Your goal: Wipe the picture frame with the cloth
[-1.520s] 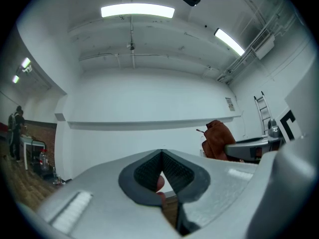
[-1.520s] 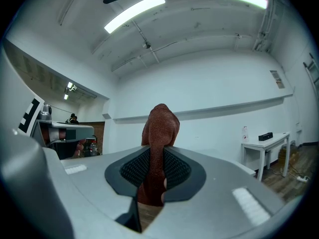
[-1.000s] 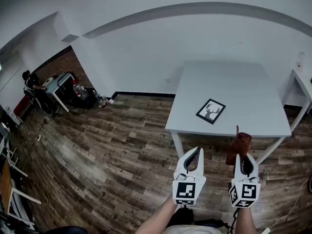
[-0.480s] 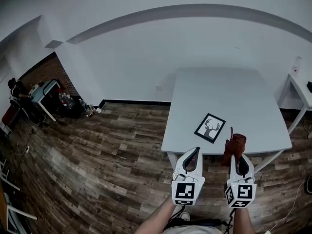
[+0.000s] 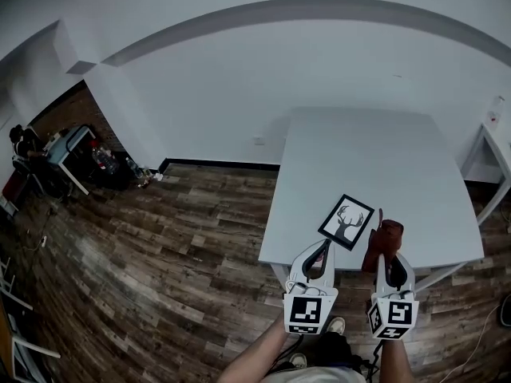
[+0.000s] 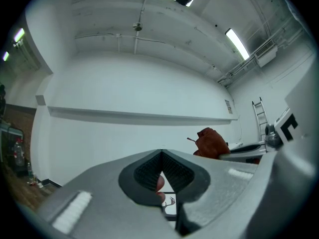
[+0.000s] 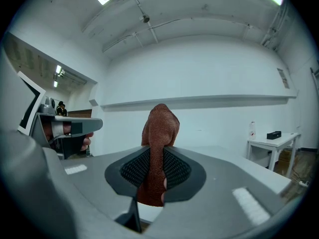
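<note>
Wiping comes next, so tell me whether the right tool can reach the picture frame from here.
Probably yes: the right tool holds the cloth just short of the picture frame, which lies flat near the table edge, nothing between.

You face a white table [image 5: 375, 158] standing on a dark wood-plank floor [image 5: 160, 254], with its far end close to a plain white wall [image 5: 239, 78]. To your right, near it, stands a smaller white side table [image 7: 271, 142] carrying a bottle [image 7: 253, 129] and a small dark box [image 7: 273, 135]. Far to your left, past the wall's corner, a desk [image 5: 68, 146] stands before a brick wall [image 5: 60, 114], with a person [image 5: 20, 142] beside it and clutter [image 5: 108, 162] on the floor nearby. A ladder [image 6: 259, 114] stands by the wall, and a strip light [image 6: 237, 43] runs along the ceiling.
</note>
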A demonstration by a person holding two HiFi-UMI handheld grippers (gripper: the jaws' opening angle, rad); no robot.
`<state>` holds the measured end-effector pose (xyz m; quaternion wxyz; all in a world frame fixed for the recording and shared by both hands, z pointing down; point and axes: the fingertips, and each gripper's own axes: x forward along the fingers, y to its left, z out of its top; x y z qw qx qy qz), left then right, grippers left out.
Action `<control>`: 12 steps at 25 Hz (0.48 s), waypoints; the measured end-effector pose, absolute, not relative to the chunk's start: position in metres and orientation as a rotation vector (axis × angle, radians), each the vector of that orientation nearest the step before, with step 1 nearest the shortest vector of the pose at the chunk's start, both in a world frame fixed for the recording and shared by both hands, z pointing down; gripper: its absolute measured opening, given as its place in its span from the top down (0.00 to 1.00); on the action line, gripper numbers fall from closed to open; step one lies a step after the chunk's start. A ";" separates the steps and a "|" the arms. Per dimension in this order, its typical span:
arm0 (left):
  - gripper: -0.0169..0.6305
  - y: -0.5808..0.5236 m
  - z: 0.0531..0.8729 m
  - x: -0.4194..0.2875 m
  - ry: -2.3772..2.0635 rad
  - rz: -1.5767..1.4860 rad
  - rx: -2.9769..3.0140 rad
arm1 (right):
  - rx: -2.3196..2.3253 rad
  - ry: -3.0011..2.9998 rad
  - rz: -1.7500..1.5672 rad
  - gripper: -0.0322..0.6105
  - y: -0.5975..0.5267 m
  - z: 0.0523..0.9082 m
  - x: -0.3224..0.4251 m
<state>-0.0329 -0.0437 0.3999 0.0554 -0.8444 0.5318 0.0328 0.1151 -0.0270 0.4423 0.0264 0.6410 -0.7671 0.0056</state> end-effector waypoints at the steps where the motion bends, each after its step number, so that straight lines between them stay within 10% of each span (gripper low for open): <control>1: 0.97 -0.055 0.402 -0.029 1.620 0.098 -2.560 | 1.971 -2.376 0.016 0.80 -0.039 0.445 0.118; 12: 0.97 -0.170 0.409 0.019 1.703 0.094 -2.527 | 1.899 -2.431 0.055 0.80 -0.160 0.446 0.166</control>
